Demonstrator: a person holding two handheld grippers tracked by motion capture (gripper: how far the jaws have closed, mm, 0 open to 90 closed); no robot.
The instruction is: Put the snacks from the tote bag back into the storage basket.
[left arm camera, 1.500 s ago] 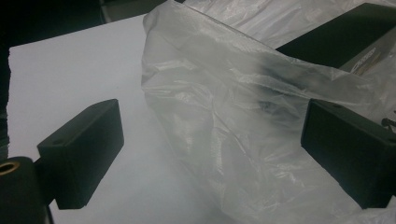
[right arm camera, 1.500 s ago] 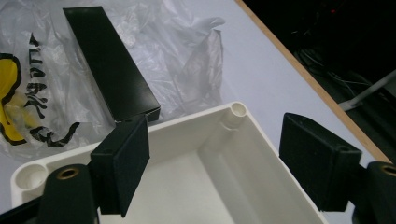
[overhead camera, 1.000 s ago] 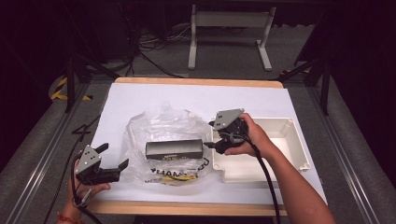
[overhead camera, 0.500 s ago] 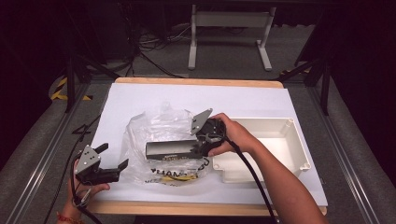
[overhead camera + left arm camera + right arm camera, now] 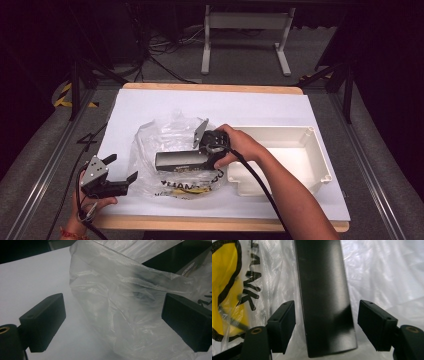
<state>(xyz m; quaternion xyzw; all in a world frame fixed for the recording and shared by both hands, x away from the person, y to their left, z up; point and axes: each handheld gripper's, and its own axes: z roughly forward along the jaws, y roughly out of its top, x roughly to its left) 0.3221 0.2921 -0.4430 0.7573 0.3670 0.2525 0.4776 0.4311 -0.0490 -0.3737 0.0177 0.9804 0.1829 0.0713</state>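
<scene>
A long black box (image 5: 181, 161) is lying on a crumpled clear plastic bag (image 5: 165, 137) in the middle of the white table (image 5: 150, 107). The right gripper (image 5: 202, 156) is sitting at the right end of the box — in the right gripper view its jaws are standing apart on both sides of the box (image 5: 324, 295), not pressing it. The left gripper (image 5: 125, 172) is resting near the front left corner, jaws spread wide, with the edge of the bag (image 5: 120, 315) lying between them. A white tray (image 5: 320, 160) is standing just right of the bag.
</scene>
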